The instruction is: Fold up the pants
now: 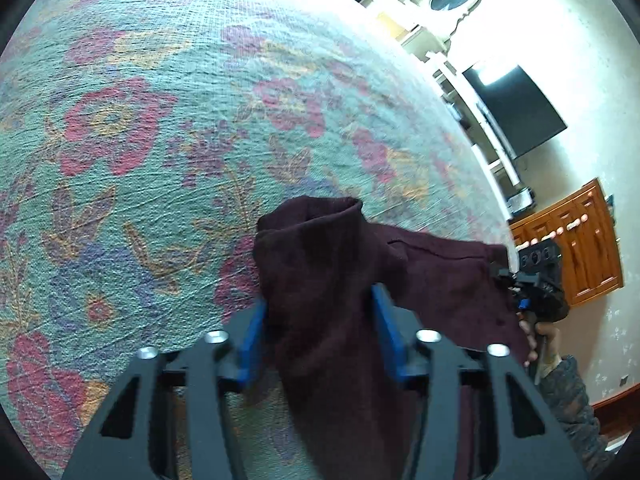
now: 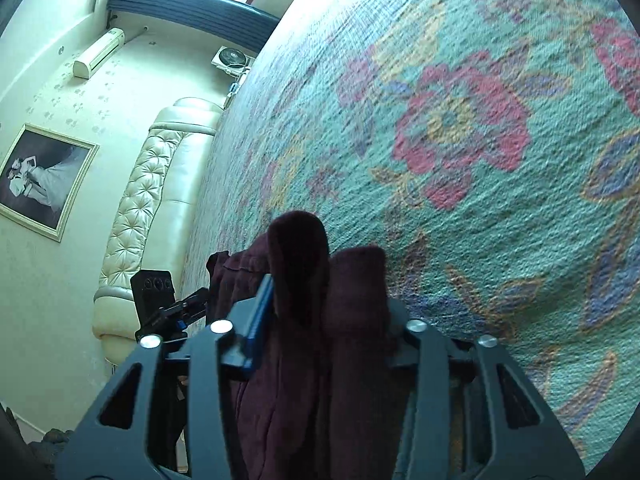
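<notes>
Two handheld grippers are lifting a pair of dark maroon pants (image 1: 340, 280) above a floral bedspread (image 1: 160, 120) of teal, pink and orange. The left gripper (image 1: 320, 320) is pinching a bunched fold of the cloth between its blue fingers (image 1: 252, 336), the fabric spilling down over its black frame. The right gripper (image 2: 320, 312) is likewise clamping a thick wad of the pants (image 2: 312, 320), with one blue finger (image 2: 260, 316) showing and the other hidden behind the cloth. The garment is stretching between the two tools, hanging clear of the bedspread (image 2: 460, 140). A cream tufted headboard (image 2: 148, 200) and a framed photograph (image 2: 40, 180) are standing along the wall.
</notes>
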### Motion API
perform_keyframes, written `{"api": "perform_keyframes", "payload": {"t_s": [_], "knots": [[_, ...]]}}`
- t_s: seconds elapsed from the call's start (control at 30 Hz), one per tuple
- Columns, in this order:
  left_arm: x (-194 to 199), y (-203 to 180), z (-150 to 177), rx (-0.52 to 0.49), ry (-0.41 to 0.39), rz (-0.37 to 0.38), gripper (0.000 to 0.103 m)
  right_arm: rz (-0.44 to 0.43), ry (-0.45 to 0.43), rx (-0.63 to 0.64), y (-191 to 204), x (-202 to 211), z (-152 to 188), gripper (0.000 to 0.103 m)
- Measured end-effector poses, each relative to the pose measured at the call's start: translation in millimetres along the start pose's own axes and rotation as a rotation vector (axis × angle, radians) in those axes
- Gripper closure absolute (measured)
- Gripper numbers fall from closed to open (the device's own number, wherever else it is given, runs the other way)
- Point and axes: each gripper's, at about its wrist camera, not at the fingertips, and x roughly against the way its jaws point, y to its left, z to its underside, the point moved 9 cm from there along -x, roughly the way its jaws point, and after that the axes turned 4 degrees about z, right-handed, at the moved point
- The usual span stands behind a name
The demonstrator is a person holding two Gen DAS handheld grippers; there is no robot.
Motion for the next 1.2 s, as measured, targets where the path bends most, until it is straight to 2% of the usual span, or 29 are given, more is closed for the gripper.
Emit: {"api": "perform_keyframes", "payload": {"t_s": [0.07, 0.23, 0.37, 0.67, 0.83, 1.03, 1.2], "knots": [[0.9, -0.8, -0.8, -0.01, -0.006, -0.03, 0.073, -0.022, -0.017, -0.012, -0.5, 1.7, 1.1, 0.079], [5.6, -6.0, -1.2, -0.028, -0.019, -0.104, 0.081, -0.025, -0.057, -0.02, -1.1, 7.8, 4.0, 0.082], [9.1, -10.6, -0.8, -0.056, -0.035, -0.16, 0.083, -0.016, -0.083, -0.017, 6.0, 8.8, 5.8, 0.082], [21.8, -9.5, -4.6, -0.043, -0.062, -0.143, 0.084, 0.004, -0.1, 0.009, 32.0, 8.5, 5.5, 0.082], [30.6, -12.4, -4.8, -0.062, -0.081, -0.162, 0.085, 0.005, -0.103, 0.02, 40.9, 6.4, 3.0, 0.082], [45.4, -3.5, -3.4, -0.027, -0.104, -0.171, 0.085, -0.003, -0.086, 0.051, 61.7, -4.9, 3.4, 0.082], [68.3, 17.4, -14.8, 0.018, -0.132, -0.179, 0.085, -0.021, -0.056, 0.07, 80.9, -29.3, 4.1, 0.082]]}}
